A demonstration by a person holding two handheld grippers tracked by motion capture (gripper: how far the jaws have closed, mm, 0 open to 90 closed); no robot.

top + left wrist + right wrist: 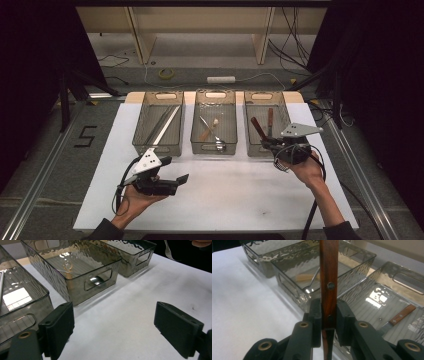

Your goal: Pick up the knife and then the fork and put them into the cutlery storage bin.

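The right gripper (272, 146) has its jaws closed tight on the wooden handle of a knife (328, 277), so that it cannot slip while it is carried; the handle stands upright between the pads, and its rivets are visible. The gripper is over the near end of the right bin (283, 101), where another wooden-handled knife (402, 315) lies already, so I judge that the work is sorting cutlery by kind, and this knife belongs there. The right hand (306, 170) holds the tool from below, with the forearm coming in from the bottom edge. The left gripper (176, 181) rests low over the white table (225, 200) with jaws wide apart and nothing between them, pointing toward the middle bin (75, 277).
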